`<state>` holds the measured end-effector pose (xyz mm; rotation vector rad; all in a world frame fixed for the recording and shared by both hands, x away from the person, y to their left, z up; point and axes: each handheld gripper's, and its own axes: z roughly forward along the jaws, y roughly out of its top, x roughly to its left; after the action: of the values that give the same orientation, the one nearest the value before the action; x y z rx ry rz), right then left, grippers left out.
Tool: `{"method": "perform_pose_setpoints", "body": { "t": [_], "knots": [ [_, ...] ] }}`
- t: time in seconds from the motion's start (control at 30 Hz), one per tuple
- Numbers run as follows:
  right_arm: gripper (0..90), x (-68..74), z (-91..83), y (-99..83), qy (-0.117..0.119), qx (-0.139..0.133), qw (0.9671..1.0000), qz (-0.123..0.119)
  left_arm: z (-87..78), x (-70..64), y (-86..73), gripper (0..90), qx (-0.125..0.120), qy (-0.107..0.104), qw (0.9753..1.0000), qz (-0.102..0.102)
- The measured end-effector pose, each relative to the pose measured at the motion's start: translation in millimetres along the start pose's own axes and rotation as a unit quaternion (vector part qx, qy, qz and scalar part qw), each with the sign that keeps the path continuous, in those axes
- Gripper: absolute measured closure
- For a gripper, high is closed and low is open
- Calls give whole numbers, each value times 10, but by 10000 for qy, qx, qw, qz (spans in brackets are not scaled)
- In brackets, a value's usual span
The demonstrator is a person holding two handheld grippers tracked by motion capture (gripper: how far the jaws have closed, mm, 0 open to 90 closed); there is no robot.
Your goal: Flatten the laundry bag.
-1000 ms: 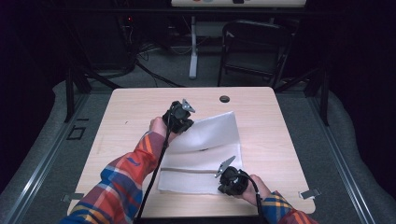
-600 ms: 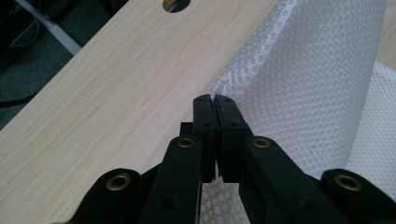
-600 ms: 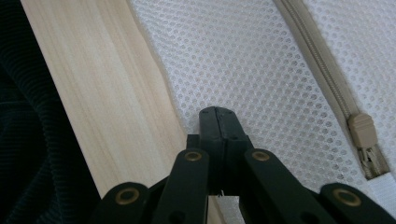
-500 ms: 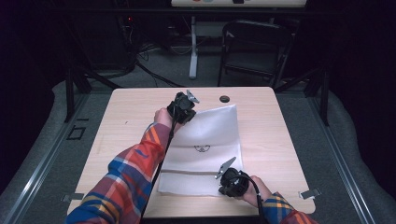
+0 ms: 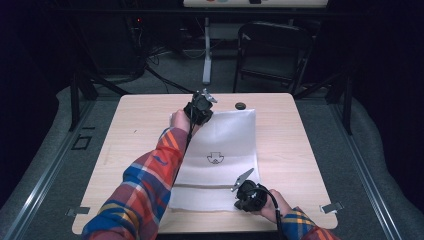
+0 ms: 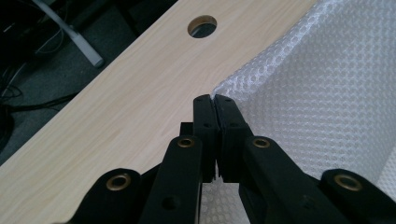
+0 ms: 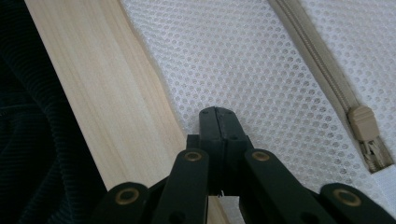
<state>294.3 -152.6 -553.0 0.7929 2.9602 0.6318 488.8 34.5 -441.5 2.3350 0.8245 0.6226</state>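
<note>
A white mesh bag [image 5: 225, 140] lies flat along the wooden table [image 5: 295, 150], with a small dark logo [image 5: 215, 158] near its middle. My left gripper [image 5: 200, 108] sits at the bag's far left corner, and in the left gripper view it [image 6: 215, 99] is shut on that corner of the mesh [image 6: 317, 93]. My right gripper [image 5: 247, 192] is at the near edge of the bag. In the right gripper view it [image 7: 217, 112] is shut on the mesh [image 7: 243, 60] beside the table's front edge. A beige zipper [image 7: 313, 56] ends in its pull [image 7: 363, 125] to the right of the jaws.
A round cable hole [image 5: 240, 105] [image 6: 202, 25] opens in the table just beyond the bag's far edge. Bare wood lies left and right of the bag. Beyond the table stand a dark chair [image 5: 272, 50] and a white stand [image 5: 206, 55] on the grey floor.
My left gripper has moved toward the table's far edge, drawing the bag's far corner with it and stretching the bag out flatter. The right gripper has stayed at the near edge.
</note>
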Motion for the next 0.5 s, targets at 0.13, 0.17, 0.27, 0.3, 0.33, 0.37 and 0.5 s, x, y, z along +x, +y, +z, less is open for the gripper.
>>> {"method": "perform_pose_setpoints", "body": {
  "t": [0.13,0.17,0.27,0.3,0.33,0.37,0.5],
  "knots": [
    [900,-6,-2,5,23,16,10000,-31,82,4,44,880,33,165,9999,-23],
    [900,-3,1,4,44,-6,10000,-11,103,3,53,880,52,196,9998,-36],
    [900,0,3,2,23,-34,10000,26,169,3,82,878,109,266,9996,-41],
    [900,-3,2,2,29,-33,10000,38,192,3,91,878,124,282,9995,-50],
    [900,-7,2,1,38,-36,10000,47,210,1,99,877,134,277,9995,-67],
    [900,-13,0,0,9,-20,10000,40,226,2,106,875,138,293,9995,-69],
    [900,-23,0,-1,65,-32,10000,30,240,24,135,835,66,277,9995,-131]
  ]
}}
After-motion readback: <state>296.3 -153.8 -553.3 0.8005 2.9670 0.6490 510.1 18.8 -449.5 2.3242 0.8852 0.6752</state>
